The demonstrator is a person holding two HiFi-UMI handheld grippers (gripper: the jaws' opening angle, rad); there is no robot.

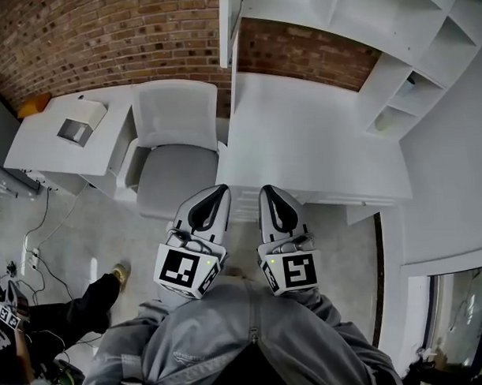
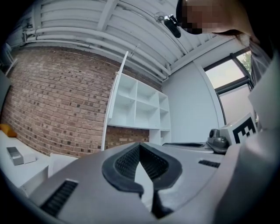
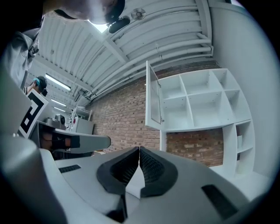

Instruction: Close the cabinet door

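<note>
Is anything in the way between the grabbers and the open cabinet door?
Nothing visible. From the right gripper and left gripper, the view to the open cabinet door is clear air. The white desk lies below that path, the chair off to its left.

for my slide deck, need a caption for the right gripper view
Right gripper, jaws together and empty, faces a white wall cabinet whose door hangs open.

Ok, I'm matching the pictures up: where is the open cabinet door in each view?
Head view: cabinet door top centre, edge-on.
Left gripper view: thin slanted edge, left of centre.
Right gripper view: centre, at the shelves' left side.
Shared landmark: brick wall.
</note>
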